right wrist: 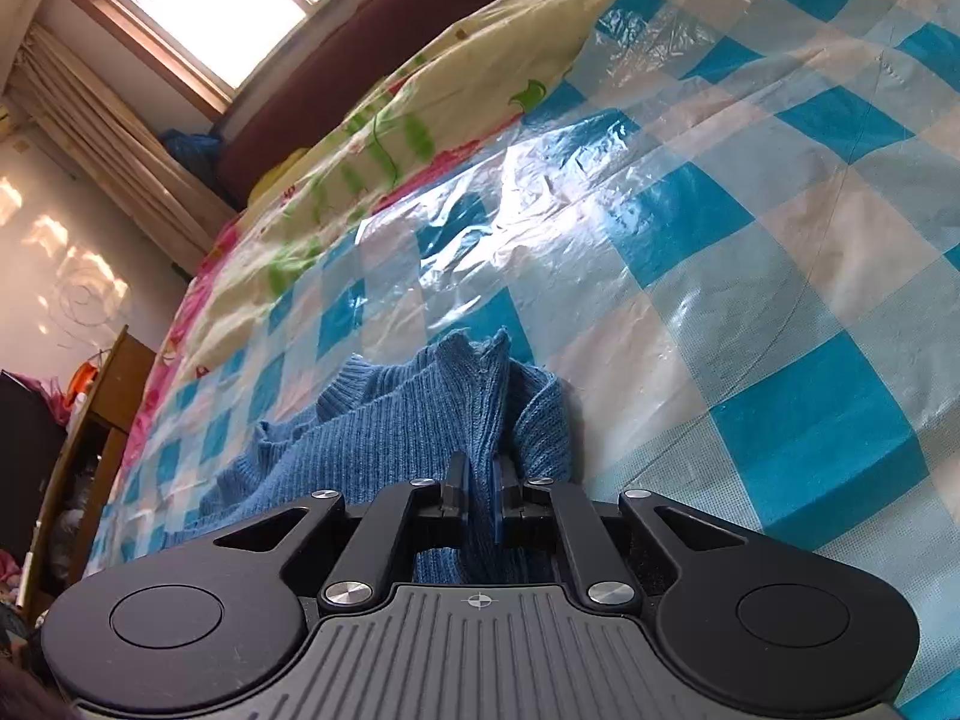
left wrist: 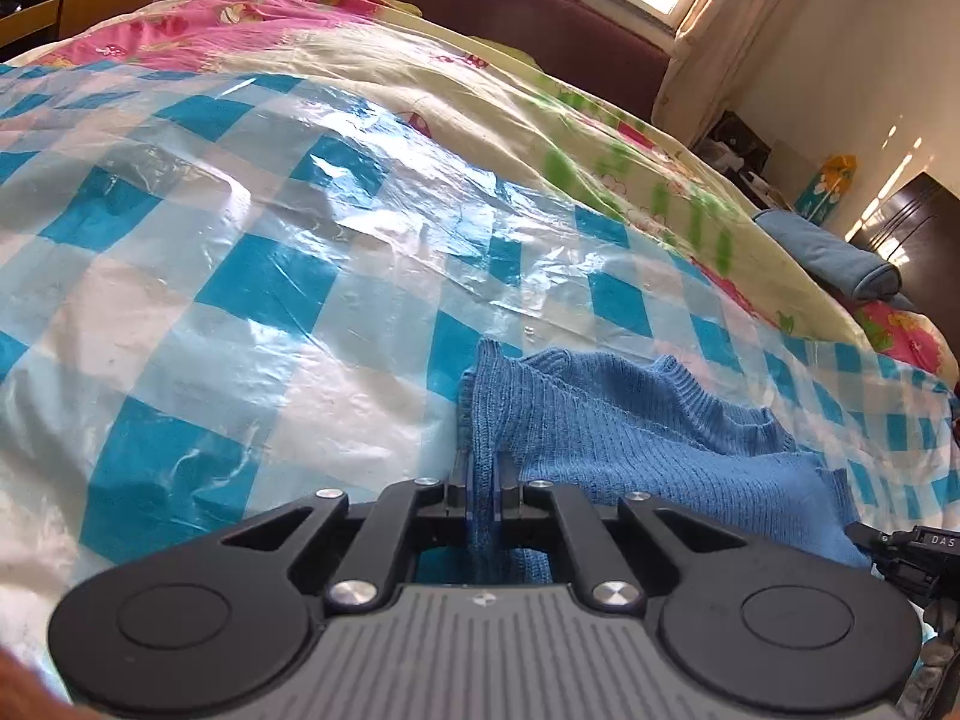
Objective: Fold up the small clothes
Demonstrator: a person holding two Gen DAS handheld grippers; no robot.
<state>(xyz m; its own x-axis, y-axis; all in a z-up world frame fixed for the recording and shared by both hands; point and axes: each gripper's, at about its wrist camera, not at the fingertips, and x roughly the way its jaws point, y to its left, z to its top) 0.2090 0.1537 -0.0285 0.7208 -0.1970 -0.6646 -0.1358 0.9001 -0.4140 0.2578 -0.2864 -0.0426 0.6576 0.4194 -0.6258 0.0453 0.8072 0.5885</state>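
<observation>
A small blue knitted sweater lies bunched on a blue-and-white checked plastic sheet spread over a bed. In the left wrist view my left gripper is shut on one edge of the sweater, a fold of knit pinched between its black fingers and standing up ahead of them. In the right wrist view my right gripper is shut on another edge of the same sweater, with the cloth rising in a ridge past the fingertips. The right gripper's body shows at the lower right of the left wrist view.
A floral quilt in pink, cream and green covers the bed beyond the checked sheet. A blue pillow lies at the bed's far right edge. A dark red headboard, a window, curtains and a wooden cabinet ring the bed.
</observation>
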